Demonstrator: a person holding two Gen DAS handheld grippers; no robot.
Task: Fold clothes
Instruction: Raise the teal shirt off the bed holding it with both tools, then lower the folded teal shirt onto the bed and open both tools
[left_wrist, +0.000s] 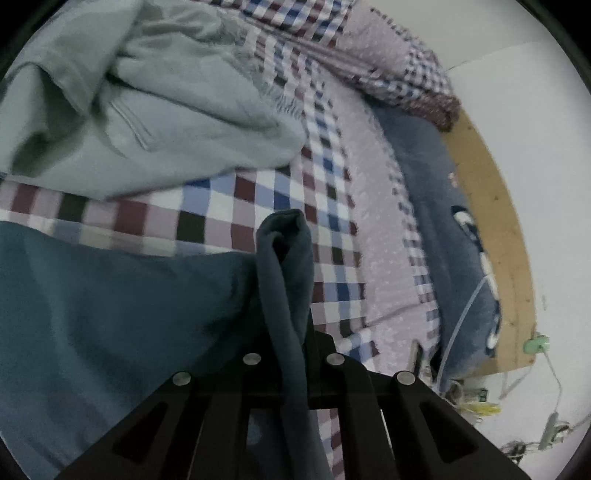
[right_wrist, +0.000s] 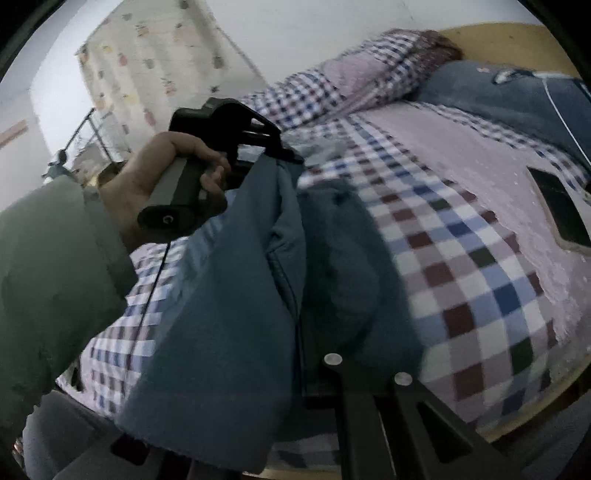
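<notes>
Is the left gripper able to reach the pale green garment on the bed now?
Probably not yet. The left gripper is shut on a fold of the teal garment, so it is occupied. The pale green garment lies ahead on the checked bedcover, with nothing between them.

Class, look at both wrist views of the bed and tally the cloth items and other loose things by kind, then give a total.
Garments: 2, the teal garment held by both grippers and a pale green garment
Checked bedsheet: 1
Blue pillow: 1
Dark flat phone-like object: 1
Total: 5
</notes>
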